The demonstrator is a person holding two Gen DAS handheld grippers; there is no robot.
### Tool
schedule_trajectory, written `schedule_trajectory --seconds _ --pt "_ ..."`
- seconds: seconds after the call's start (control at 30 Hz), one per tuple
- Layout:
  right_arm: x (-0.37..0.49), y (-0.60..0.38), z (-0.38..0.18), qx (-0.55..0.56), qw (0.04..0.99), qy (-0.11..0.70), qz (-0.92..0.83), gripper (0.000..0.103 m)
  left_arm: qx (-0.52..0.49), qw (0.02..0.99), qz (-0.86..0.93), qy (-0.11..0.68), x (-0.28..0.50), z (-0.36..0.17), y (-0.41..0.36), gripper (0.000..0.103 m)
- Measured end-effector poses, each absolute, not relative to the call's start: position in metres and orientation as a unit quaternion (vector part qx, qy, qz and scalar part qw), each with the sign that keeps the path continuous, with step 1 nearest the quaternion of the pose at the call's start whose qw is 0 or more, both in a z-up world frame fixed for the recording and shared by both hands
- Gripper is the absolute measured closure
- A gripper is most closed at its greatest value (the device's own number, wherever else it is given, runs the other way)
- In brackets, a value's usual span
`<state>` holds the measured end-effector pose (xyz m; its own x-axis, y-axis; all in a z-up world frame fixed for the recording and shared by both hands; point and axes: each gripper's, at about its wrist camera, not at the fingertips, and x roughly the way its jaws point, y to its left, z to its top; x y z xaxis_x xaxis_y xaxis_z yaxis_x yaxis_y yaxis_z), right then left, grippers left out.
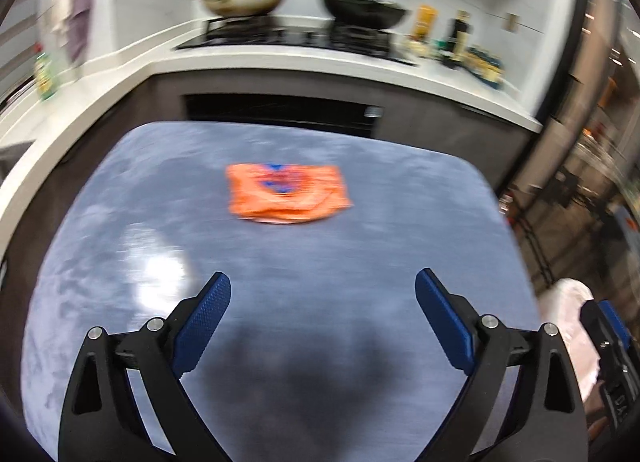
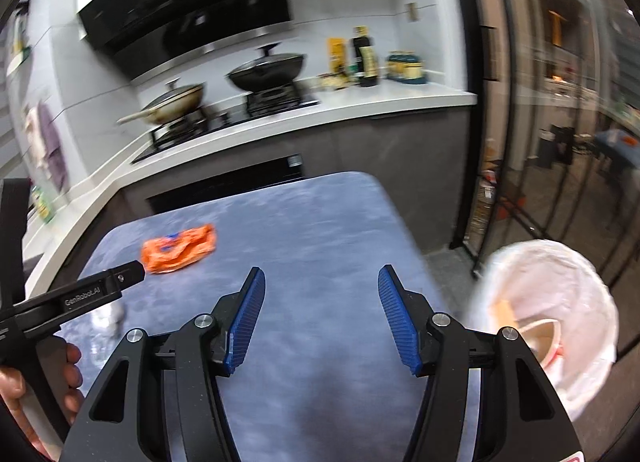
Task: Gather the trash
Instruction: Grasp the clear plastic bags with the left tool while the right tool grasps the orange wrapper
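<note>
Orange wrapper (image 1: 287, 193): flat on blue-grey table (image 1: 120, 202), at 12 o'clock from left gripper (image 1: 322, 322), well apart. Left gripper: fingers spread, empty. Right gripper (image 2: 321, 318): spread, empty. Lined white bin (image 2: 560, 302): 3 o'clock off table edge.

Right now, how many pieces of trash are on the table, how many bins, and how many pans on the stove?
Orange wrappers on the blue table: 1
White-lined trash bins beside the table: 1
Pans on the stove: 2, beige wok, black wok
Total: 4
</note>
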<state>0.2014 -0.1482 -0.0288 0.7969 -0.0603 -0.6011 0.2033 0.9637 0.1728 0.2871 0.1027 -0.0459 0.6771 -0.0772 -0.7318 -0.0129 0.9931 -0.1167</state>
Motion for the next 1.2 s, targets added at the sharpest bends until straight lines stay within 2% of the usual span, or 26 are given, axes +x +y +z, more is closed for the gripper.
schedule_trajectory --seconds 0.4,0.97,1.07,1.17,1.2 --pt "0.295 -0.043 -0.053 0.111 0.931 0.349 0.015 0.046 -0.100 0.892 0.068 0.435 0.314 -0.086 0.207 0.014" --pt "0.414 0.002 -0.106 0.122 0.910 0.395 0.036 0.046 -0.129 0.870 0.068 0.472 0.339 -0.132 0.225 0.014" --pt "0.427 0.002 -0.116 0.129 0.904 0.407 0.035 0.046 -0.122 0.872 0.070 0.468 0.338 -0.133 0.224 0.016" --pt "0.434 -0.001 -0.128 0.139 0.898 0.417 0.034 0.046 -0.123 0.874 0.074 0.464 0.336 -0.132 0.226 0.022" --pt "0.435 -0.001 -0.131 0.142 0.896 0.420 0.034 0.046 -0.122 0.875 0.075 0.463 0.335 -0.132 0.226 0.028"
